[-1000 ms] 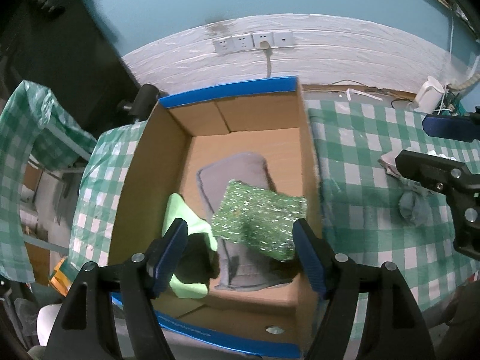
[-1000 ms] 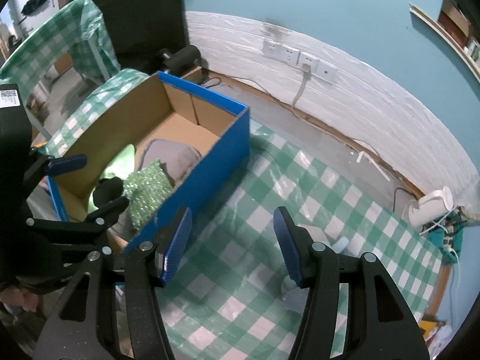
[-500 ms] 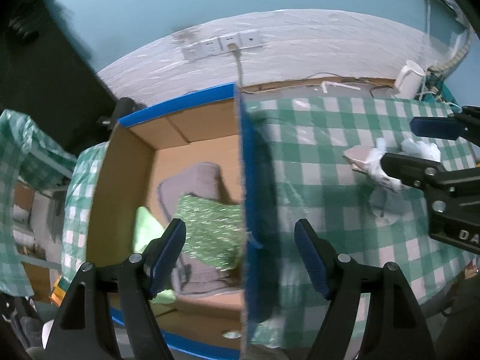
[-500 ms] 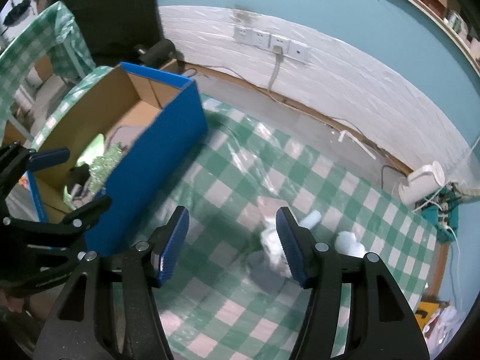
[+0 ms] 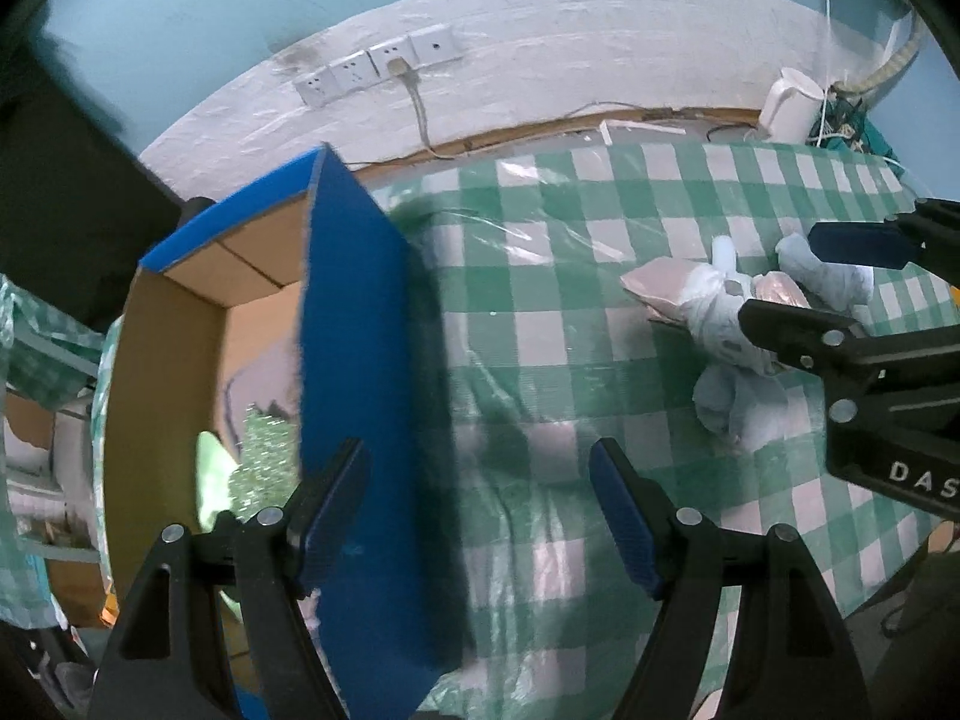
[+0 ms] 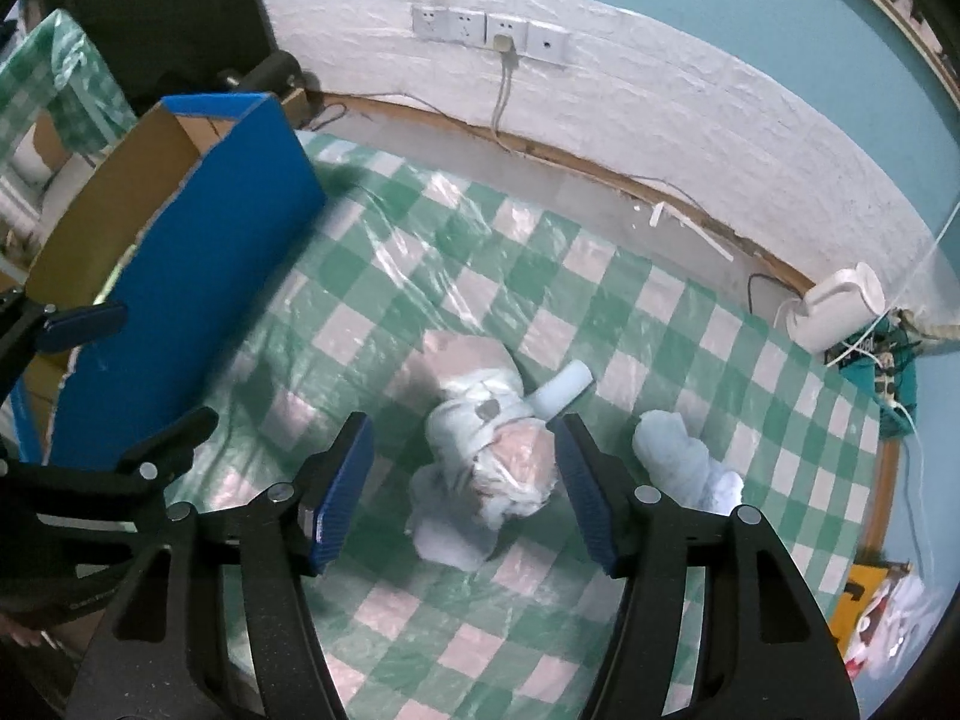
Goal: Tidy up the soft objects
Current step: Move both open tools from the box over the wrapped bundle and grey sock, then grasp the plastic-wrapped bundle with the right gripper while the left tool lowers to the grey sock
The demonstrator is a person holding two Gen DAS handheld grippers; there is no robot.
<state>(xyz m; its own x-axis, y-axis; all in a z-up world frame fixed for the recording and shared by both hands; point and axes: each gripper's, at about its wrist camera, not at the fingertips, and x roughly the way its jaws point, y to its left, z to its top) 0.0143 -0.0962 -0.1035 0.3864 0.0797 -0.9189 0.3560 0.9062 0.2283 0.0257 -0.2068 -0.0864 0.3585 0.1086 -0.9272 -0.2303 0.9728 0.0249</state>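
A blue cardboard box (image 5: 360, 360) (image 6: 180, 276) stands at the left of the checked table. Inside it show a glittery green piece (image 5: 267, 450) and a pale green one (image 5: 210, 468). My left gripper (image 5: 477, 480) is open and holds nothing, hanging over the box's right wall and the cloth beside it. A bundle of white, pale blue and pink soft things (image 6: 492, 450) (image 5: 720, 324) lies on the table. My right gripper (image 6: 462, 450) hovers over it, jaws opening, the bundle between the fingers but the pads not pressing it. A second pale cloth (image 6: 678, 456) lies to the right.
A green and white checked tablecloth (image 6: 420, 240) covers the table. A short white tube (image 6: 564, 393) lies against the bundle. A white appliance (image 6: 840, 312) and cables sit at the far right corner. Wall sockets (image 6: 492, 30) with a cord are behind.
Both grippers have moved right, away from above the box and onto the table. The box has slid to the left in both views. The bundle now lies between the right fingers, which have spread.
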